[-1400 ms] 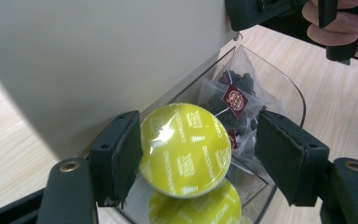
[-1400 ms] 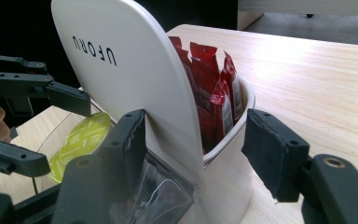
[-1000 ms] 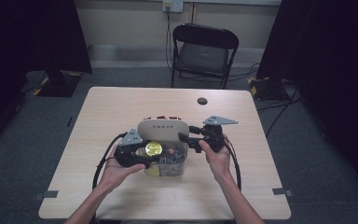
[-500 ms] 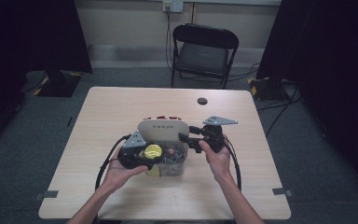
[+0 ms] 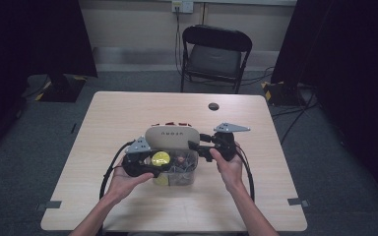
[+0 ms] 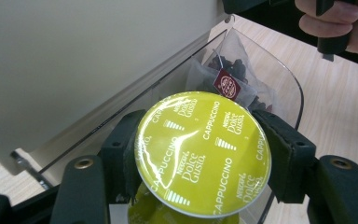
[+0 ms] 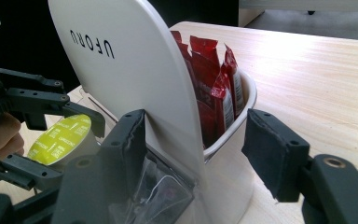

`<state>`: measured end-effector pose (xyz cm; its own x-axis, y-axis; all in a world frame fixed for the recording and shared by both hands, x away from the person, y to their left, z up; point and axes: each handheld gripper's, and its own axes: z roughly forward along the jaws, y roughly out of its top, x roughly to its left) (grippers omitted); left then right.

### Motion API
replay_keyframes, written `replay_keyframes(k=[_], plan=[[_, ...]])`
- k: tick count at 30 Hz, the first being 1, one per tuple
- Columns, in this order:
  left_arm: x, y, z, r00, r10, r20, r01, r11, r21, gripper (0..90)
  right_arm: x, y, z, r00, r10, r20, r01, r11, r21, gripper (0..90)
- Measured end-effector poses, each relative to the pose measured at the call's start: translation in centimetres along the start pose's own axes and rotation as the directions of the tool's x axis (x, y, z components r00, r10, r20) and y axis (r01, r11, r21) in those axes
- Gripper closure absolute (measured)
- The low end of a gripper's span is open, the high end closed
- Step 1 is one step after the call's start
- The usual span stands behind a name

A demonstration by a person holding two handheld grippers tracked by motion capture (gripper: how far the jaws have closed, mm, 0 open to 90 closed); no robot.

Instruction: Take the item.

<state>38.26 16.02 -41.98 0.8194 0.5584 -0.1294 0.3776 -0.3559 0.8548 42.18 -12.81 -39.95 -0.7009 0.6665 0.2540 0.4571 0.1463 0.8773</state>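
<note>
Hidden under the left gripper (image 5: 153,166): most of the capsule body, with just the round yellow-green foil lid of the coffee capsule (image 6: 204,151) plain in the left gripper view, printed "Cappuccino" again and again. Cut off at the frame bottom: the capsule's lower cup. Hard to make out from the high view: the loose contents of the clear plastic tray (image 5: 189,173), a jumble of sachets and bags. Readable close up only: a translucent pyramid tea bag (image 6: 235,70) with a small dark red tag, lying against the tray's curved transparent wall.

Compared with a second ago: left jaws just drawn in, now clamped on the capsule's sides, soft black pads pressed to the rim; capsule held over the tray, in front of the white organiser (image 7: 135,74). Both hands otherwise in the same spots.

Right gripper (image 5: 201,147) closed on the organiser's end, one pad against the smooth matte white upright panel lettered "UFORU", the other out by the rounded back compartment; contact on that side not clear. Glossy red sachets (image 7: 209,79) standing upright in that compartment. Pale wood-grain bench (image 5: 128,113) beneath, a small dark round thing (image 5: 213,106) near its far edge, a black folding chair (image 5: 215,54) beyond.
</note>
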Motion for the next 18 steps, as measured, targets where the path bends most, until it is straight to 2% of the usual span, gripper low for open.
replay_keyframes(k=[11, 13, 18], plan=[[0.2, 0.1, -0.6, 0.9998, -0.013, 0.016, 0.013, 0.9996, -0.026, 38.1, 0.1, 0.0, 0.1, 1.0000, -0.002, -0.005, 0.002, 1.000, 0.000, 38.9], [0.0, 0.2, -1.0, 1.0000, 0.001, 0.007, -0.001, 0.9998, -0.020, 38.2, 0.1, 0.0, 0.1, 1.0000, 0.000, -0.004, 0.000, 1.000, 0.000, 39.0], [-0.1, 0.5, -1.7, 0.9999, -0.001, 0.015, 0.001, 0.9992, -0.039, 38.2, 0.0, -0.1, 0.1, 1.0000, 0.006, -0.005, -0.006, 1.000, -0.002, 38.9]])
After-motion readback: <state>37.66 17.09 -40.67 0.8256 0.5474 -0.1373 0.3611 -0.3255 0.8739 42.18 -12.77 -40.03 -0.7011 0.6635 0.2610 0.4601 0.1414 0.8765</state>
